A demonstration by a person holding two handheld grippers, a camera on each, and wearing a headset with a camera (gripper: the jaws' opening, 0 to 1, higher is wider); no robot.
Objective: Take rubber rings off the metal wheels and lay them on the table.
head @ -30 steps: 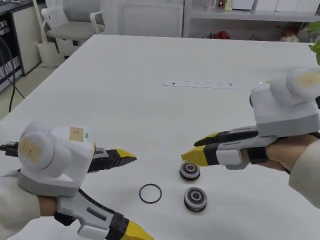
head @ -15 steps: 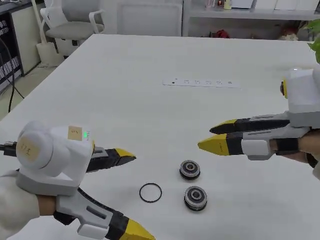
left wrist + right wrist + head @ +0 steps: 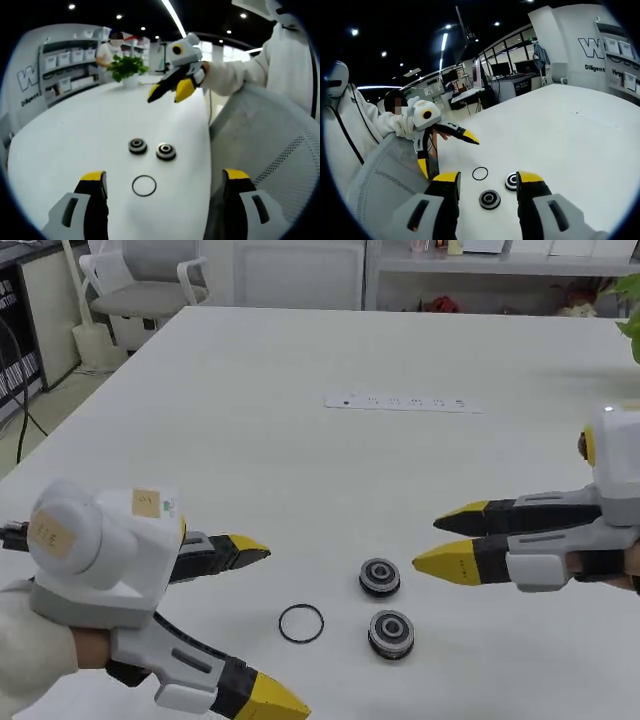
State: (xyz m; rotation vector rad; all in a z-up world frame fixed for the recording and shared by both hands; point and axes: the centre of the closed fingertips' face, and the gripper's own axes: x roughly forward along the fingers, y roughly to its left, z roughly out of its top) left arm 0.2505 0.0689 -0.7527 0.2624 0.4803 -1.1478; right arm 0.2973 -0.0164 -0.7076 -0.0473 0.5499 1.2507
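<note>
Two metal wheels with dark rims lie side by side on the white table [image 3: 300, 440]: one [image 3: 379, 578] farther from me, one [image 3: 391, 634] nearer. A loose black rubber ring [image 3: 301, 625] lies flat just left of the nearer wheel. My left gripper [image 3: 265, 625] is open wide at the lower left, its jaws spanning the ring's side of the table. My right gripper [image 3: 437, 542] hovers open and empty to the right of the wheels. The left gripper view has the ring [image 3: 144, 185], both wheels [image 3: 138, 146] [image 3: 166, 151] and the right gripper [image 3: 170, 90]. The right gripper view has the ring [image 3: 480, 173] and a wheel [image 3: 490, 199].
A white power strip [image 3: 405, 403] lies across the table farther back. An office chair [image 3: 150, 290] stands beyond the far left corner, shelves run along the back wall, and a green plant [image 3: 630, 300] pokes in at the right edge.
My right gripper has drawn back to the right, away from the farther wheel, and sits lower. The left gripper, the wheels and the ring stay put.
</note>
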